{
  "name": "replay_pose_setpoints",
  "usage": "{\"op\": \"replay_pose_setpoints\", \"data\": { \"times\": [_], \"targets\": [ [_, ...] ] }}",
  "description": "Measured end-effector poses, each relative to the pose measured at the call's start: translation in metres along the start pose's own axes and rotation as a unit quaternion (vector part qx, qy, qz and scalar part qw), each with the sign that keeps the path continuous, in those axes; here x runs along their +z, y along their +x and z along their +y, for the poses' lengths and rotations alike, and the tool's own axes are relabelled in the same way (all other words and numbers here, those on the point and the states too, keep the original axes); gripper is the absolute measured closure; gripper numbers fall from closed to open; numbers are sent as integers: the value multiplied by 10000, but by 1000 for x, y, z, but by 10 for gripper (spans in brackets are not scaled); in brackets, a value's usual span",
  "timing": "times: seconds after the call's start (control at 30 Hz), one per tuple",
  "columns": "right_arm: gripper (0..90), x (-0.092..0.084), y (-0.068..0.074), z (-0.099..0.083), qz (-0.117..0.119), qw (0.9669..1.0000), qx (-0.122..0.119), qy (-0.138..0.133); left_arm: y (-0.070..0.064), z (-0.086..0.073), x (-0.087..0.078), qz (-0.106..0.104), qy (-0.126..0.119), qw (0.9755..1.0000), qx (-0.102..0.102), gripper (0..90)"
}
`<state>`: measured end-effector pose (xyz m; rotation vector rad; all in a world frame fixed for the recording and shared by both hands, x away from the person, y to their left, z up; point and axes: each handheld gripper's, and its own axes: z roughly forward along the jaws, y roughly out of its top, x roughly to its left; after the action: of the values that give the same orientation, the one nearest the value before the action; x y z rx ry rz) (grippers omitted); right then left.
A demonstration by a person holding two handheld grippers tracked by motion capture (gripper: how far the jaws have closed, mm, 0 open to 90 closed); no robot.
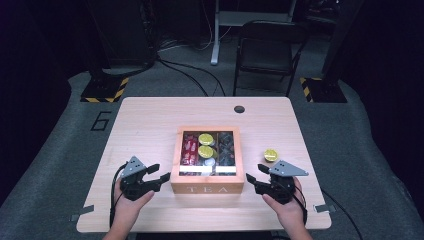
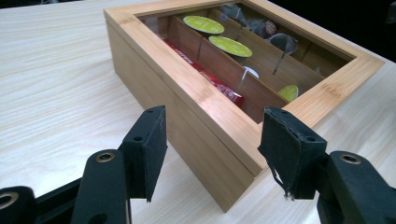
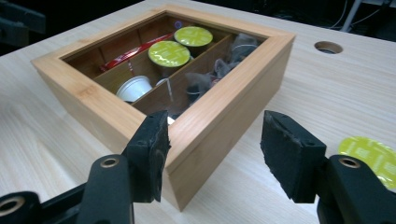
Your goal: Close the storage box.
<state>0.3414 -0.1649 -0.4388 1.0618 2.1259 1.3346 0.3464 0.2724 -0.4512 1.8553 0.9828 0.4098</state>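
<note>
Standing on pale wood table [image 1: 150,120]: tea box [image 1: 207,189]; left tool [image 1: 159,173], right tool [image 1: 253,176] released; dark room.

- Pale wooden table [image 1: 145,125] is standing on grey floor mat [image 1: 60,150], a round cable hole [image 1: 239,109] sitting near its far edge.
- Dark folding chair [image 1: 267,47] is standing beyond the table.
- Black-and-yellow hazard-striped bases [image 1: 102,90] are resting at both far corners.
- Black cables [image 1: 185,70] are trailing across the floor.
- A "6" [image 1: 102,120] is showing on the mat, left of the table.
</note>
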Motion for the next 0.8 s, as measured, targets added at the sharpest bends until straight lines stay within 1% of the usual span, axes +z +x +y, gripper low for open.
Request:
{"op": "replay_pose_setpoints", "data": {
  "times": [0.03,0.07,0.1,0.23,0.3,0.33,0.37,0.43,0.5,0.6,0.67,0.7,0.73,0.8],
  "targets": [
    [412,-2,-2,1,-16,10000,37,-3,1,0,0,32,-23,10000,-29,410],
    [412,-3,-4,2,-38,10000,86,-5,2,0,-2,24,12,10000,-48,410],
    [411,-5,-6,3,-53,10000,80,-10,3,0,-3,77,-22,10000,-42,410],
    [403,-11,-11,4,-112,9998,148,77,9,0,-5,100,0,9999,-97,409],
    [401,-13,-13,1,-162,9997,121,148,13,0,-5,136,22,9998,-122,407],
    [399,-14,-14,-1,-173,9996,135,158,14,-1,-5,156,-15,9997,-165,406],
    [399,-15,-15,-3,-233,9995,144,186,16,-2,-5,156,-20,9997,-203,406],
    [397,-16,-19,-8,-286,9992,214,199,19,-6,-3,200,-68,9993,-297,405],
    [395,-16,-23,-13,-350,9988,306,181,22,-10,-3,206,-28,9990,-400,406],
    [395,-14,-28,-20,-468,9980,318,274,25,-14,-1,268,-41,9985,-486,406],
    [395,-14,-31,-23,-520,9977,318,310,27,-15,0,306,-22,9983,-486,406],
    [395,-13,-32,-25,-555,9973,373,317,28,-16,1,325,-56,9981,-522,406],
    [395,-13,-32,-27,-603,9969,356,356,29,-17,1,327,-3,9982,-511,406],
    [395,-12,-33,-30,-611,9967,362,387,30,-18,2,351,36,9982,-491,406]
  ]
}}
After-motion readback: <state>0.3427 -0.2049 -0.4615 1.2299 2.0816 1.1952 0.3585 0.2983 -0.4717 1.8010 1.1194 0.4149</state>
